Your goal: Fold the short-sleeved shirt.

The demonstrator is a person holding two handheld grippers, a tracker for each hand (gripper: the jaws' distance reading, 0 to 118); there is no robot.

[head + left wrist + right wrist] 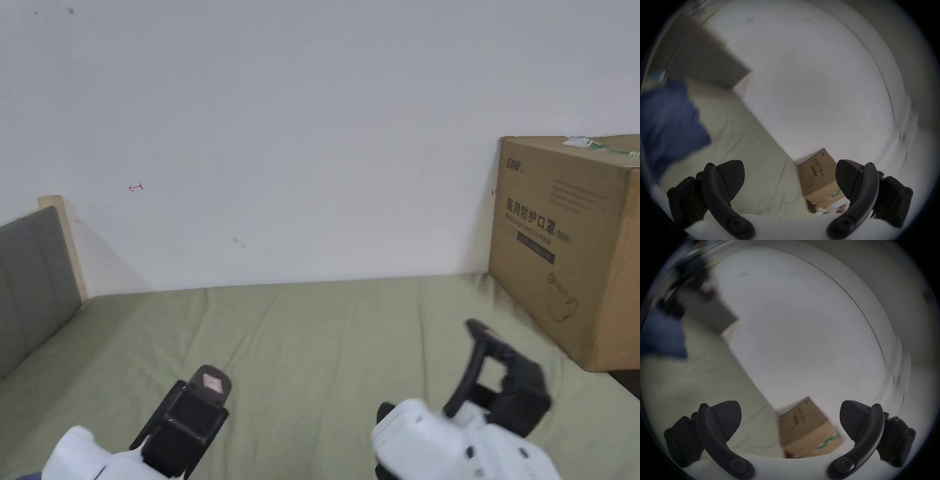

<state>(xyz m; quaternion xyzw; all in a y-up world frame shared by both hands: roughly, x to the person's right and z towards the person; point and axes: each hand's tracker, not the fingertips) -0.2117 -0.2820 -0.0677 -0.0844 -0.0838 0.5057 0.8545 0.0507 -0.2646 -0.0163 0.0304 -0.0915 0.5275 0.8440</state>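
Note:
A dark blue cloth (669,121), blurred, lies on the pale green bed sheet at the left edge of the left gripper view. It appears again as a blue cloth (662,337) in the right gripper view, and its shape is too smeared to make out. My left gripper (209,390) hovers low over the sheet (325,337) at the bottom left. Its jaws stand wide apart around nothing (790,164). My right gripper (500,365) is held up at the bottom right, also open and empty (791,404). Neither touches the blue cloth.
A large cardboard box (569,250) stands on the bed at the back right against the white wall. A grey padded headboard (31,281) closes off the left side. The same box (818,178) lies beyond the left jaws.

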